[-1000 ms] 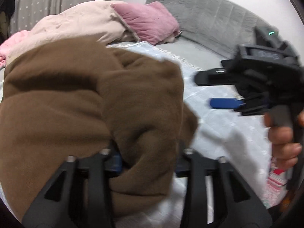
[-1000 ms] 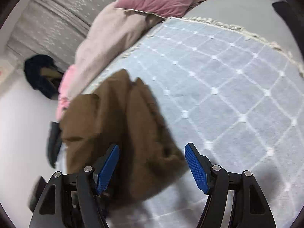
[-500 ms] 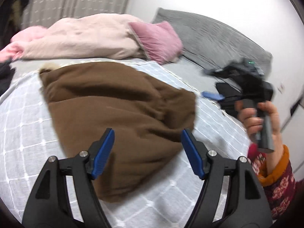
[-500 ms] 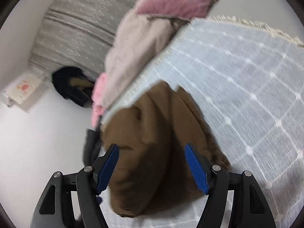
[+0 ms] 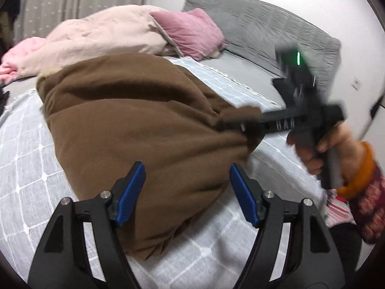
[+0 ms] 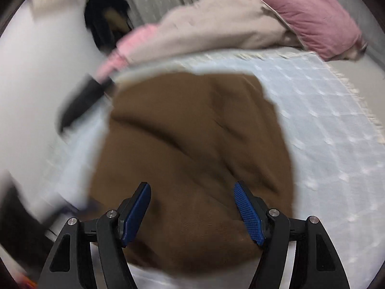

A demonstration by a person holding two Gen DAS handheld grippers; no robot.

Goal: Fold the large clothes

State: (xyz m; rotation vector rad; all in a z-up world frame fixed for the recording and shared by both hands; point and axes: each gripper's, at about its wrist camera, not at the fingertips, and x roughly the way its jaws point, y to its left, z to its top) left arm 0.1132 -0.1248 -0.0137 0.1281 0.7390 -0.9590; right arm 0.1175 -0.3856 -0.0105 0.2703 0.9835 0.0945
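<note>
Brown fleece garment point(image 5: 134, 130), bulky, lies bunched in a rounded heap on the pale blue checked bedspread point(image 5: 28, 173). We log the left gripper point(image 5: 186, 192) hovering at the heap's near edge, blue pads spread wide and pressing on nothing; its jaws have just been opening, and only the heap's surface shows between them. We log the right gripper point(image 6: 192, 209) likewise spread above the same cloth, pinching nothing (this view is blurred). In the left view that right gripper reaches in from the right, its tip at the heap's right corner; whether it touches we cannot tell. Behind the heap: beige duvet point(image 5: 103, 33), mauve pillow point(image 5: 190, 33), grey headboard point(image 5: 264, 24).
</note>
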